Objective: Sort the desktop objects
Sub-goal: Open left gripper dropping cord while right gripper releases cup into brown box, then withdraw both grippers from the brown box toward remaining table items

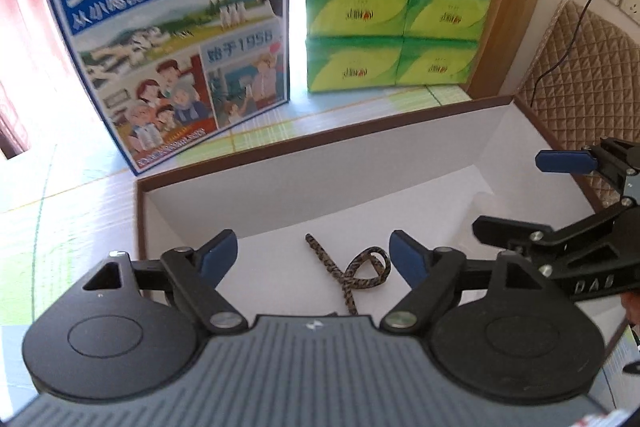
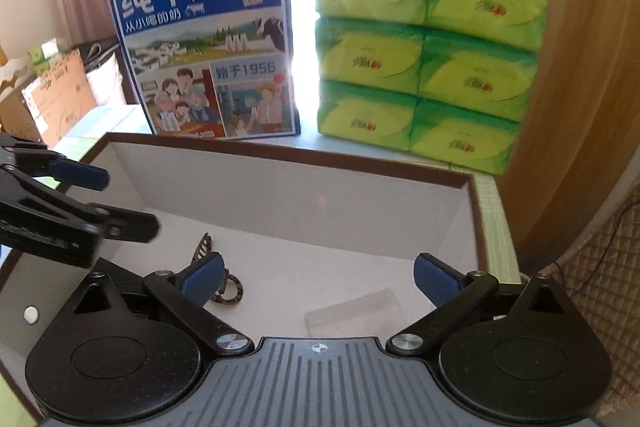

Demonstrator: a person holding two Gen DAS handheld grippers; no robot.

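Left hand-held gripper (image 1: 312,259) and right hand-held gripper (image 2: 316,279), both with fingers apart and holding nothing, over the white-lined box (image 1: 280,163). A patterned cord (image 1: 352,273) lies looped on the box floor; a clear bag (image 2: 356,313) lies to its right.

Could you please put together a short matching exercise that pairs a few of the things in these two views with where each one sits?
Things:
1. patterned cord
2. clear plastic bag
3. milk carton box
4. tissue packs

Places:
A. stacked behind the box, on the right
B. standing behind the box, on the left
C. box floor, ahead of the left gripper
D. box floor, ahead of the right gripper

Pairs: 1-C, 2-D, 3-B, 4-A
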